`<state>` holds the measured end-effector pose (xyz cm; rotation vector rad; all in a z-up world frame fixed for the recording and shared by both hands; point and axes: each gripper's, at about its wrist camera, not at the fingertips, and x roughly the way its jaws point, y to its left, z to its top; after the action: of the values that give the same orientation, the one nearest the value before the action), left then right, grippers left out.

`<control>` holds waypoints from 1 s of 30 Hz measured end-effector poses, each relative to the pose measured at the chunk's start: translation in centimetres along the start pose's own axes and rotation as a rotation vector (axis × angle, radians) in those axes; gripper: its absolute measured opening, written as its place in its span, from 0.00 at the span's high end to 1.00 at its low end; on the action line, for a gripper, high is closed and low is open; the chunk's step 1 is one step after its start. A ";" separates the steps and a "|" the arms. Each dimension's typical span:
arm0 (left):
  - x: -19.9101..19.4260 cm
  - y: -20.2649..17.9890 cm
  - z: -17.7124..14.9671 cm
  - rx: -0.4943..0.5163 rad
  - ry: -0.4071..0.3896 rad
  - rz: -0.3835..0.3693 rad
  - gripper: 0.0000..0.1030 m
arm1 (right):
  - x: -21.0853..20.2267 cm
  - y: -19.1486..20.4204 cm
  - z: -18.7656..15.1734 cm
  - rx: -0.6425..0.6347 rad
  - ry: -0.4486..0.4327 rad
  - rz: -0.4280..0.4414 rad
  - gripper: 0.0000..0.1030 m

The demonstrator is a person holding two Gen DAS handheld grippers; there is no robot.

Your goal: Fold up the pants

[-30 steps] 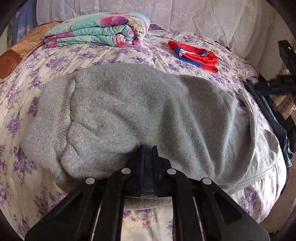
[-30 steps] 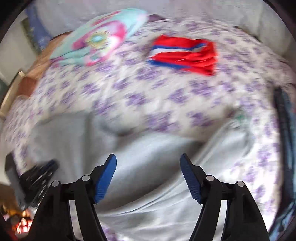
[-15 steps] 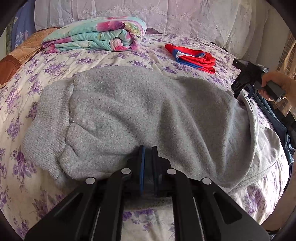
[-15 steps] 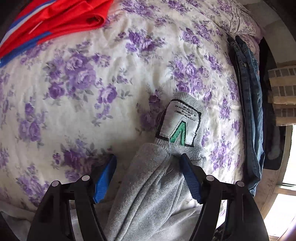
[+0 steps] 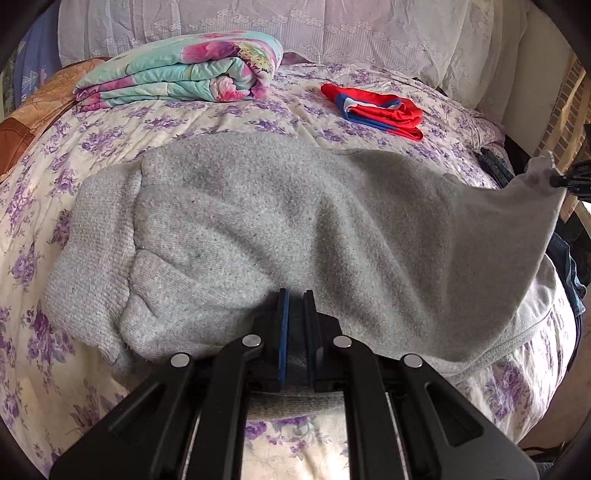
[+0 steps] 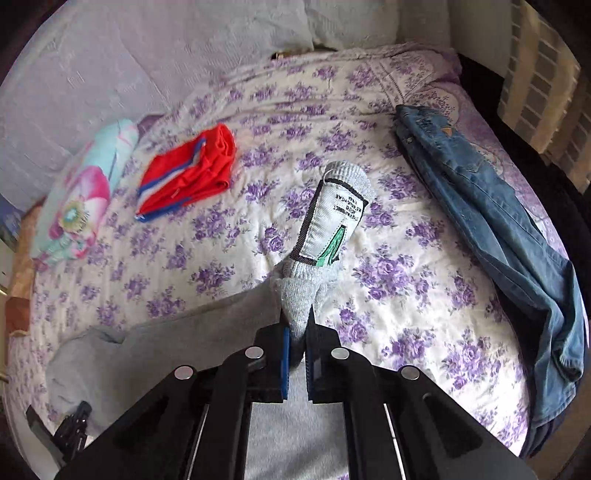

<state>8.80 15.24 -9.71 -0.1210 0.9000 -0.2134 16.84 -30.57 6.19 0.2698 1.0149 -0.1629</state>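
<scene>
Your pants (image 5: 295,221) are heather grey; their label (image 6: 328,225) is white with black edging and a green mark. Bedspread (image 5: 221,118): cream, purple florals. Folded quilt (image 5: 184,74): teal with pink flowers. Shorts (image 5: 373,107): red, blue-white trim. Jeans (image 6: 498,236): faded blue. Your gripper pads (image 5: 283,332): blue.

A home bedroom. A bed with a purple-flowered quilt (image 5: 207,118) fills the view. At its head lie lace-covered pillows (image 5: 332,33); a folded floral blanket (image 5: 177,74), red shorts (image 6: 188,173) and blue jeans (image 6: 491,236) rest on the quilt.
</scene>
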 end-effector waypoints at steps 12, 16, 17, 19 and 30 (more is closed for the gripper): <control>-2.4 -0.7 1.9 0.128 0.170 0.002 0.92 | 6.5 -12.6 -16.3 0.261 -0.002 0.193 0.91; -3.9 -4.1 3.1 0.176 0.126 -0.004 0.92 | 6.5 -12.2 -16.5 0.235 -0.036 0.195 0.90; -3.8 -5.1 3.4 0.188 0.118 -0.018 0.92 | 6.3 -11.8 -16.5 0.214 -0.038 0.184 0.88; -2.7 -7.2 3.9 0.204 0.116 -0.045 0.90 | 5.8 -11.9 -16.2 0.177 -0.029 0.160 0.74; 3.3 -8.0 -0.3 0.164 0.218 -0.108 0.89 | -1.5 -6.2 -13.8 -0.049 -0.122 0.115 0.54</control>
<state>9.48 6.70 -10.87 0.0068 1.0902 -0.4058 3.20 -32.40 -0.37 0.2697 0.8790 -0.0500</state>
